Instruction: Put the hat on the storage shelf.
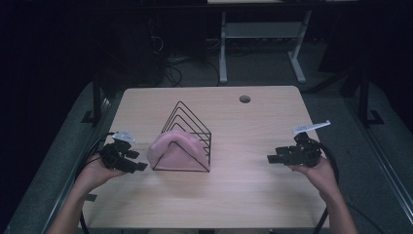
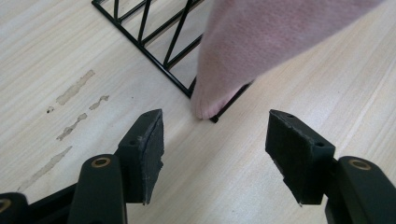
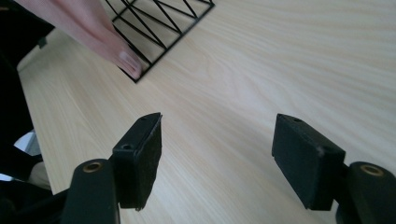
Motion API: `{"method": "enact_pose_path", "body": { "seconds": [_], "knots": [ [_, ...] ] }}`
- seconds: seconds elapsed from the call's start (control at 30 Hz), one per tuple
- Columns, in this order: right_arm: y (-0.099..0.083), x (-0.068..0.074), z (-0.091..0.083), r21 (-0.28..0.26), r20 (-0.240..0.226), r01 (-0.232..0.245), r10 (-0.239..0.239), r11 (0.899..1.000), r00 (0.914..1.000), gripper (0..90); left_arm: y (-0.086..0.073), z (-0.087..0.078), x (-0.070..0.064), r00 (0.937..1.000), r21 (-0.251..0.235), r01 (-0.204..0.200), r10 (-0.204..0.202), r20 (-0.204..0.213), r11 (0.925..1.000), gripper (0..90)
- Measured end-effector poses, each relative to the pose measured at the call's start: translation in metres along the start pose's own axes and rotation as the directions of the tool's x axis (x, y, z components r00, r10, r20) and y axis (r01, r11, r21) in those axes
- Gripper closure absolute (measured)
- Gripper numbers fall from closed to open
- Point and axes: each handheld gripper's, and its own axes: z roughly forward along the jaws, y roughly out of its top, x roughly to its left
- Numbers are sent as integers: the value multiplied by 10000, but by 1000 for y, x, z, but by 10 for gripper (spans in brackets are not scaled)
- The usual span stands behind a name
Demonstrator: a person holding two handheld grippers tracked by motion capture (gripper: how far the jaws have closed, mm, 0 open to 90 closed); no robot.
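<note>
two tools, both wide open and holding nothing. left tool (image 1: 138,165) sits just beside the pink cloth (image 1: 174,148) draped over the wire rack (image 1: 192,127) mid-desk (image 1: 253,195); right tool (image 1: 271,158) is well apart. cloth looks untouched, probably nothing's started yet.

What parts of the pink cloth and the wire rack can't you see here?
- Pink cloth: the left gripper view cuts off its upper part at the top edge.
- Black wire rack: in the high view the cloth hides its front wires.
- Rack in the right gripper view: cut off by the top edge.
</note>
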Motion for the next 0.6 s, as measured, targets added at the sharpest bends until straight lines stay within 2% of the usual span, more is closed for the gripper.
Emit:
{"method": "enact_pose_path", "body": {
  "seconds": [0.1, 0.43, 0.6],
  "knots": [
    [-11, -3, -3, 109, 26, -219, 219, 9997, 9998, 320, -3, 1, -4, 9998, -107, -48, 46, -201, 9999, 371],
    [-58, -7, -9, -37, 235, -606, 607, 9982, 9979, 319, -15, 6, -16, 9997, -486, 237, -240, -57, 9985, 356],
    [-71, -6, -12, -231, 225, -663, 668, 9975, 9975, 317, -25, 7, -17, 9989, -602, 393, -407, -221, 9974, 349]
  ]
}}
